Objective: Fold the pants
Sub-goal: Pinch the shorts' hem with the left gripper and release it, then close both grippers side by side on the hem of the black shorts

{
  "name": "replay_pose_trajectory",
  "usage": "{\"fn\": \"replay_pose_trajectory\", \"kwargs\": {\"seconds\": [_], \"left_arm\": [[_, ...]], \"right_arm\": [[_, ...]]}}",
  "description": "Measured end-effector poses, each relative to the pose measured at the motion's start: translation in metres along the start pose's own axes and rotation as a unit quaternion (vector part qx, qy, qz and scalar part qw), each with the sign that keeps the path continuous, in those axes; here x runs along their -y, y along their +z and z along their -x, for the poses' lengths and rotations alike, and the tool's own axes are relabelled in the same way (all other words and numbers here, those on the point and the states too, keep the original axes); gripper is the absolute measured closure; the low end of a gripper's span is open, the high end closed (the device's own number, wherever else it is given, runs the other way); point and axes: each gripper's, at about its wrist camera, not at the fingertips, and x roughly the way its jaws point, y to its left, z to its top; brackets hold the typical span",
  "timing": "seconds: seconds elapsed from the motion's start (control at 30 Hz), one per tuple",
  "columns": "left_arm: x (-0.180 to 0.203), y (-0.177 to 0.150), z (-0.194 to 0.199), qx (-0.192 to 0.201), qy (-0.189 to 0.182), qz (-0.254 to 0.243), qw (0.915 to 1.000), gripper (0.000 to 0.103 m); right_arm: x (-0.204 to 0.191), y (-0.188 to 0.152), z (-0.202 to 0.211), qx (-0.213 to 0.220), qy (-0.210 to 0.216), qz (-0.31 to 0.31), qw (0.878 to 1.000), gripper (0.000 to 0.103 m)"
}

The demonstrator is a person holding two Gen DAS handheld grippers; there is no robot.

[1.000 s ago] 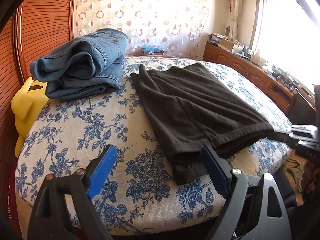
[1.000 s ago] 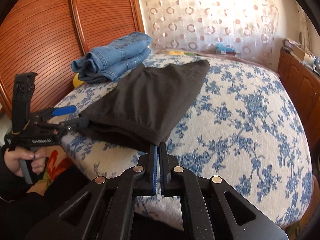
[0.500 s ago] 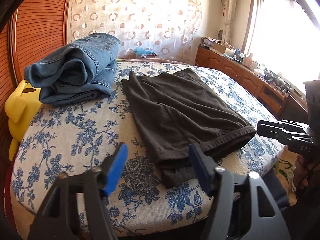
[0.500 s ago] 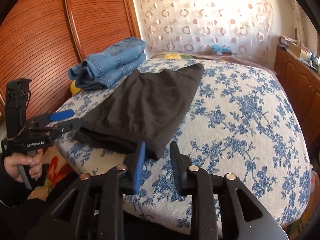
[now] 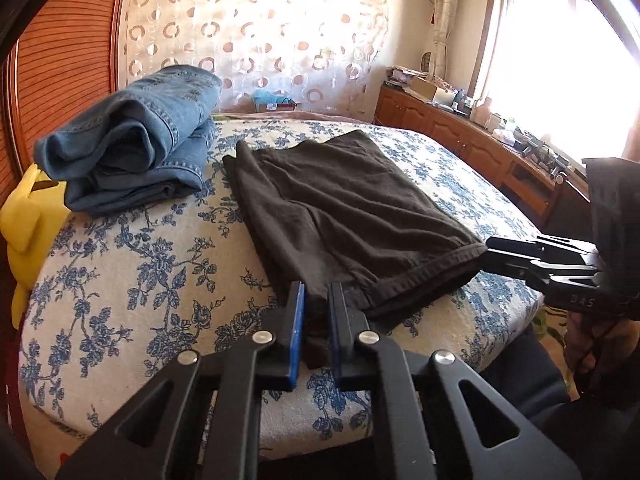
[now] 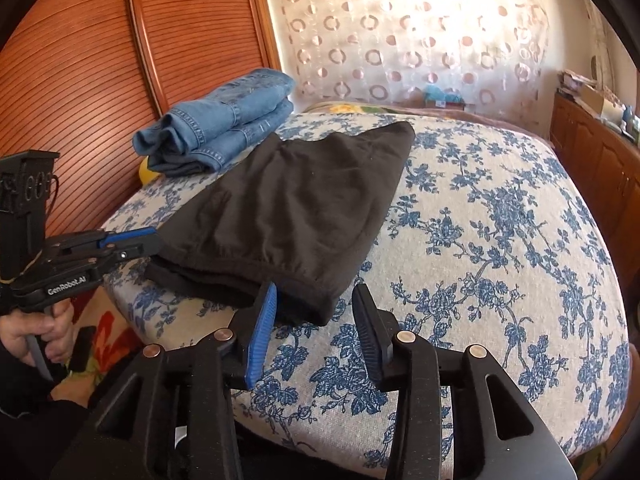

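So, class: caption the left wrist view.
Left claw shut on black pants corner, folded jeans behind.

The black pants [image 5: 344,208] lie folded flat on the floral bedspread, running from the frame's centre toward the lower middle, hems stacked at the near bed edge, slightly wrinkled, waistband end farthest away.

Pants [image 5: 344,208]: plain black.
Folded jeans [image 5: 132,148]: blue denim, pale stitching.
Bedspread [image 6: 500,240]: cream, blue floral print.
Curtain [image 5: 256,36]: sheer white, ring pattern.
Gripper pads [image 6: 262,328]: blue.
Wardrobe doors [image 6: 92,56]: reddish-brown, ribbed.
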Motion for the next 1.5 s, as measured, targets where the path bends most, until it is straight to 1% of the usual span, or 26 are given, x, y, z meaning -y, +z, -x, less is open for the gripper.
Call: {"fn": "replay_pose_trajectory", "kwargs": {"seconds": [0.03, 0.07, 0.2, 0.33, 0.37, 0.4, 0.43, 0.47, 0.5, 0.57, 0.63, 0.67, 0.7, 0.77, 0.87, 1.03, 1.13, 1.23, 1.33, 1.5], "left_arm": [[0.000, 0.000, 0.003, -0.004, -0.010, 0.005, 0.9999, 0.096], [0.000, -0.001, 0.005, -0.006, -0.011, 0.008, 0.9999, 0.096], [0.002, -0.008, 0.003, -0.018, 0.019, -0.001, 0.9997, 0.095], [-0.006, -0.007, 0.004, -0.013, 0.022, 0.020, 0.9995, 0.088], [-0.006, -0.006, 0.005, -0.010, 0.023, 0.020, 0.9995, 0.083], [-0.006, -0.005, 0.007, -0.007, 0.026, 0.018, 0.9995, 0.074], [-0.006, -0.004, 0.007, -0.004, 0.027, 0.017, 0.9995, 0.069], [-0.005, -0.003, 0.008, -0.001, 0.027, 0.017, 0.9995, 0.061], [-0.005, -0.003, 0.008, 0.000, 0.027, 0.017, 0.9995, 0.056], [-0.005, -0.001, 0.007, 0.002, 0.034, 0.014, 0.9993, 0.054], [-0.004, 0.000, 0.005, 0.004, 0.039, 0.010, 0.9992, 0.048], [-0.004, 0.001, 0.004, 0.005, 0.039, 0.010, 0.9992, 0.039], [-0.004, 0.002, 0.004, 0.009, 0.037, 0.010, 0.9992, 0.036], [-0.003, 0.003, 0.000, 0.005, 0.028, 0.008, 0.9996, 0.034], [-0.002, 0.002, -0.005, 0.000, 0.032, 0.007, 0.9995, 0.029], [-0.003, -0.001, -0.014, -0.011, 0.030, 0.013, 0.9994, 0.028], [-0.005, -0.002, -0.018, -0.016, 0.036, 0.013, 0.9991, 0.028], [-0.005, -0.003, -0.019, -0.014, 0.049, 0.012, 0.9987, 0.028], [-0.005, -0.003, -0.018, -0.013, 0.049, 0.011, 0.9986, 0.028], [-0.007, -0.001, -0.014, 0.000, 0.048, 0.015, 0.9987, 0.028]], "right_arm": [[0.000, 0.000, 0.000, 0.000, 0.000, -0.001, 1.000, 0.064], [0.001, 0.000, 0.000, 0.000, 0.000, -0.002, 1.000, 0.064], [0.001, 0.002, 0.002, 0.004, 0.000, -0.003, 1.000, 0.063], [0.002, 0.004, 0.002, 0.005, -0.001, -0.004, 1.000, 0.062], [0.002, 0.004, 0.002, 0.005, -0.002, -0.004, 1.000, 0.062], [0.003, 0.005, 0.001, 0.005, -0.003, -0.005, 1.000, 0.061], [0.003, 0.006, 0.001, 0.006, -0.004, -0.005, 1.000, 0.060], [0.003, 0.006, 0.001, 0.006, -0.004, -0.006, 1.000, 0.059], [0.004, 0.007, 0.001, 0.007, -0.005, -0.006, 1.000, 0.059], [0.004, 0.008, 0.000, 0.009, -0.005, -0.006, 1.000, 0.058], [0.004, 0.011, -0.002, 0.011, -0.005, -0.006, 1.000, 0.057], [0.003, 0.012, -0.002, 0.011, -0.004, -0.006, 1.000, 0.057], [0.003, 0.013, -0.003, 0.012, -0.004, -0.005, 1.000, 0.056], [0.001, 0.014, -0.005, 0.013, -0.005, -0.003, 1.000, 0.056], [-0.001, 0.015, -0.007, 0.014, -0.005, 0.000, 1.000, 0.054], [-0.002, 0.016, -0.011, 0.012, -0.004, -0.001, 1.000, 0.051], [-0.002, 0.016, -0.014, 0.012, -0.005, 0.001, 1.000, 0.050], [-0.002, 0.016, -0.016, 0.011, -0.006, -0.002, 1.000, 0.048], [-0.002, 0.014, -0.022, 0.002, -0.005, -0.006, 1.000, 0.048], [-0.002, 0.006, -0.034, -0.020, -0.010, -0.009, 1.000, 0.048]]}}
